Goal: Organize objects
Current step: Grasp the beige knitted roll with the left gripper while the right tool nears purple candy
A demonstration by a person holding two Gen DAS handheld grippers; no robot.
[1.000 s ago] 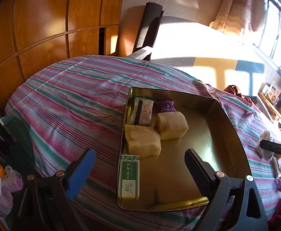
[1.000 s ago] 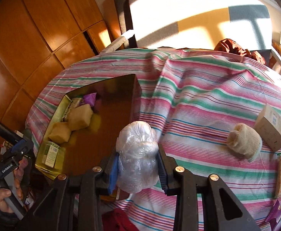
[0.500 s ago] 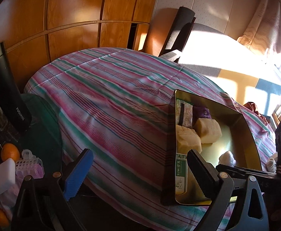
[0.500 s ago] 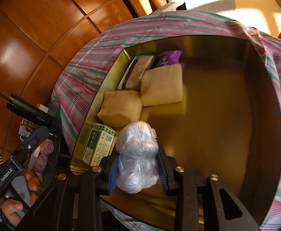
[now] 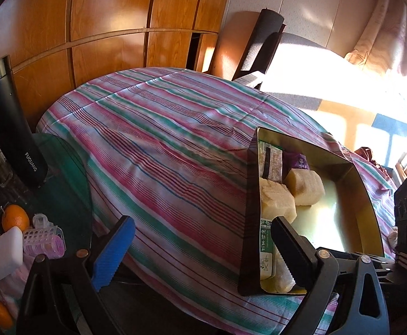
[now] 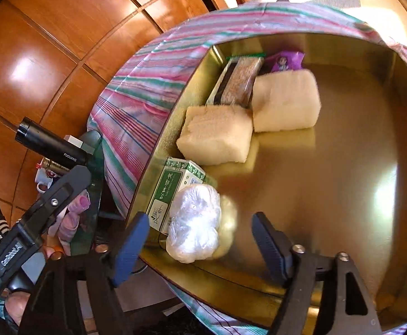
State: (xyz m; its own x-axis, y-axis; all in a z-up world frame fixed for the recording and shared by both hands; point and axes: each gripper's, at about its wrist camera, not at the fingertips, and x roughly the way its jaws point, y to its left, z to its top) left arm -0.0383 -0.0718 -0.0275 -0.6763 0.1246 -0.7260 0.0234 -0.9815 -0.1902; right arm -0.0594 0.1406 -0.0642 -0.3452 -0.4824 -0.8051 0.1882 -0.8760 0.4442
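Right gripper [image 6: 200,244] spread wide, holding nothing, over the near edge of the gold tray [image 6: 343,167]. Plastic-wrapped bundle [image 6: 193,222] resting in the tray's near left corner (touching the green box [image 6: 172,189]). Left gripper [image 5: 200,251] wide apart too, empty, over the striped cloth [image 5: 161,145].

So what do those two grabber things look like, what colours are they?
Both are black plastic clamps with silver screws. The left gripper has one blue ridged pad and one black toothed pad. The right gripper has blue ridged pads on both sides. In the right wrist view the left tool's black handle bears white lettering, and the hand holding it wears a dark sleeve with white zigzag stripes.
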